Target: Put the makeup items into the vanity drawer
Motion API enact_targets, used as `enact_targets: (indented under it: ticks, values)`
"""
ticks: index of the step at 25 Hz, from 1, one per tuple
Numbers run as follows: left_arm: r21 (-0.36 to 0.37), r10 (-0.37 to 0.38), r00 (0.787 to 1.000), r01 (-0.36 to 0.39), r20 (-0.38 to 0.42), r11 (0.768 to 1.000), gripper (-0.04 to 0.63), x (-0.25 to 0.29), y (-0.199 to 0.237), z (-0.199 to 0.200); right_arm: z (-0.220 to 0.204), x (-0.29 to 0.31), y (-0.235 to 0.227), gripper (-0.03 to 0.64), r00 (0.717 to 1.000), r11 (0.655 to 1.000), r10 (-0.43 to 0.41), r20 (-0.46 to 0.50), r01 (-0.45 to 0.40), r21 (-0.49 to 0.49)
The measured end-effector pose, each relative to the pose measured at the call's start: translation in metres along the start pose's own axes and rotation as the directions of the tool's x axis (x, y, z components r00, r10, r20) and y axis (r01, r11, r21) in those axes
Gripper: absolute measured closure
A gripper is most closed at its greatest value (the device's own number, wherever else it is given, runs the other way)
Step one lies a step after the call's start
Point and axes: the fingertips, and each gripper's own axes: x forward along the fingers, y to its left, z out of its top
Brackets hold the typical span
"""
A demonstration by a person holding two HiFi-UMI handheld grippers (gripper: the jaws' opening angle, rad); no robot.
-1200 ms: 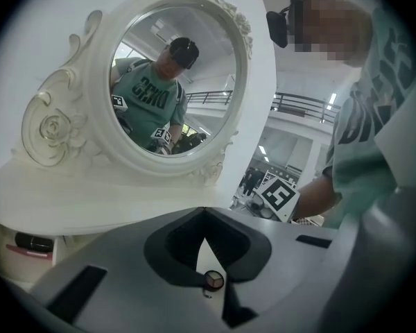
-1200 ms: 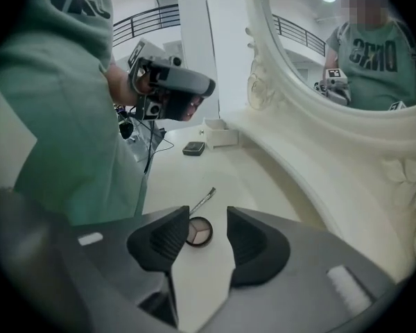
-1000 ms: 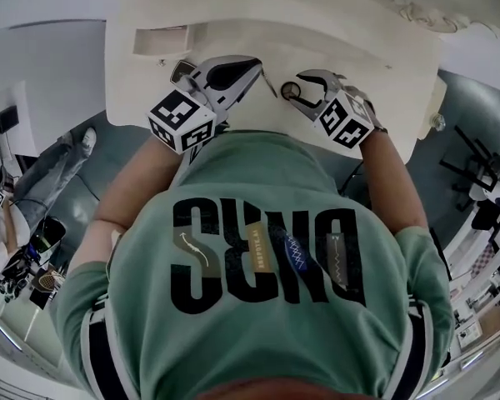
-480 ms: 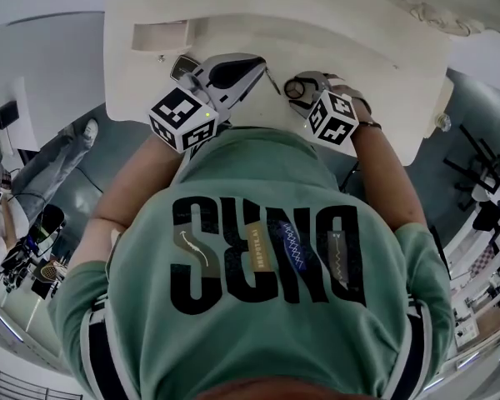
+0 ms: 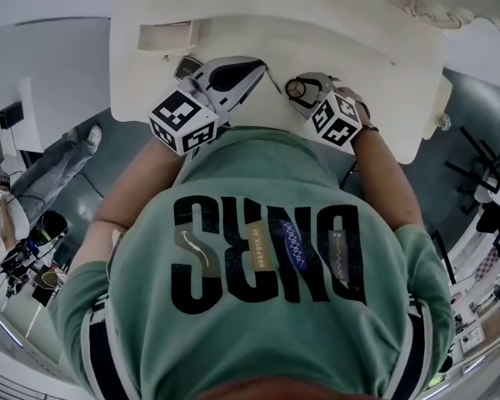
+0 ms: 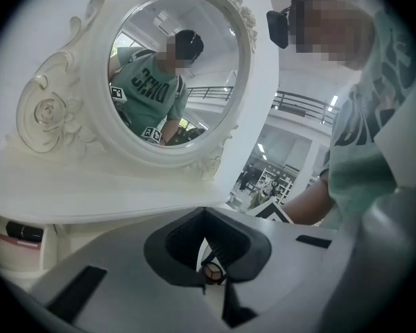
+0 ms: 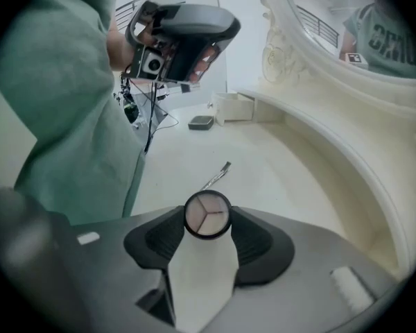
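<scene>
A round compact [image 7: 206, 214] with a three-part pan sits between the pads of my right gripper [image 7: 206, 231], which press on it from both sides as the jaws close; in the head view the compact [image 5: 293, 88] hangs over the cream vanity top [image 5: 358, 48]. My left gripper [image 5: 261, 67] hovers to its left with its jaws together and nothing in them. A thin brush [image 7: 216, 175] lies on the top between the two grippers. The small drawer [image 5: 162, 36] stands open at the far left, with a dark item and a pink one [image 6: 17, 236] inside.
A flat dark case [image 7: 201, 122] lies on the top near the drawer [image 7: 232, 106]. The carved oval mirror [image 6: 173, 75] rises along the back. The person's green shirt [image 5: 267, 257] fills the near side, and the top's front edge curves below the grippers.
My right gripper has shifted slightly left and turned, still with the compact. The left gripper has stayed where it was.
</scene>
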Motion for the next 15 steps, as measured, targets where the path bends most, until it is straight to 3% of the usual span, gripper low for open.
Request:
enact_targets:
  ticks: [4,8,15]
  values:
    - [0.002,0.008,0.999,-0.008,0.04,1.0,0.592,-0.012,-0.004,0.018,0.026,-0.04,-0.017,0.396,0.992,0.994,-0.067,0.104,0.057,0.093]
    - [0.019,0.014,0.994,-0.016,0.105,1.0,0.592,-0.027,-0.009,0.05,0.057,-0.094,-0.038,0.396,0.966,0.979,-0.153,0.208,0.119,0.167]
    - [0.069,0.002,0.97,-0.02,0.244,0.997,0.592,-0.053,-0.018,0.117,0.113,-0.19,-0.067,0.396,0.872,0.947,-0.289,0.395,0.201,0.25]
